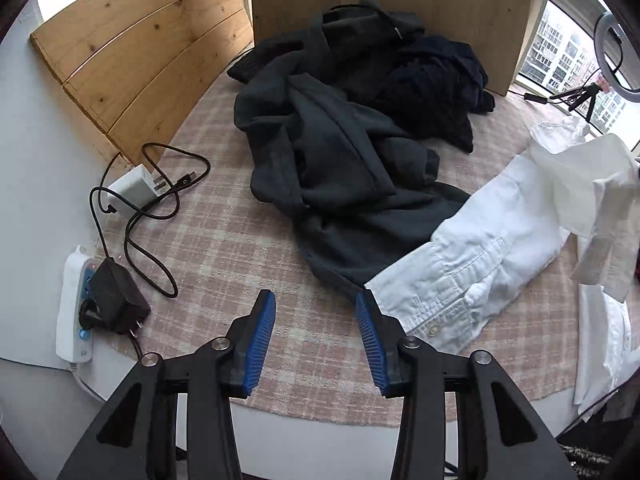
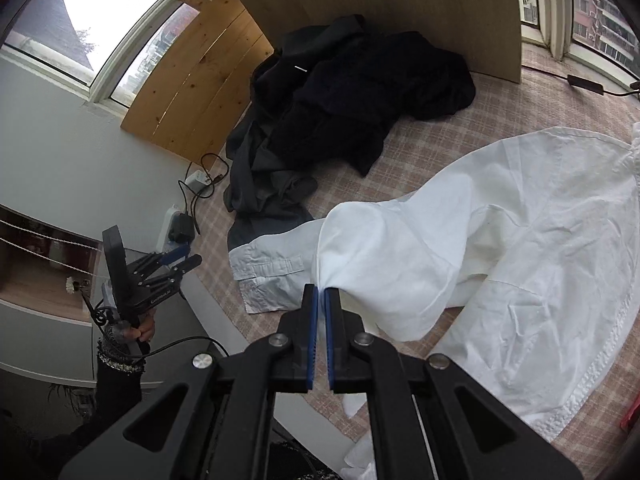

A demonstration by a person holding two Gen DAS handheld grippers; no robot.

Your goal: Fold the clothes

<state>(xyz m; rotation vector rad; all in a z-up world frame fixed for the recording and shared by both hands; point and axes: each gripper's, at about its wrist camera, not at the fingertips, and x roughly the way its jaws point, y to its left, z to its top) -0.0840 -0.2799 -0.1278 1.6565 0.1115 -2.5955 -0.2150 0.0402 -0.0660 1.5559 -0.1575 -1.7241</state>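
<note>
On a pink plaid woven cloth (image 1: pixel 240 240) we see, at left, a white power strip (image 1: pixel 72 304) and looped black cable (image 1: pixel 136 224), then a rumpled heap of dark fleecy garments (image 1: pixel 336 152), then a crinkled white cotton shirt (image 1: pixel 472 264). Our left gripper (image 1: pixel 316 308) hovers wide open, holding nothing, just beside the shirt's buttoned cuff. Our right gripper (image 2: pixel 321 292) pinches a lifted fold of the shirt, whose long axis runs from near-left to far-right.
</note>
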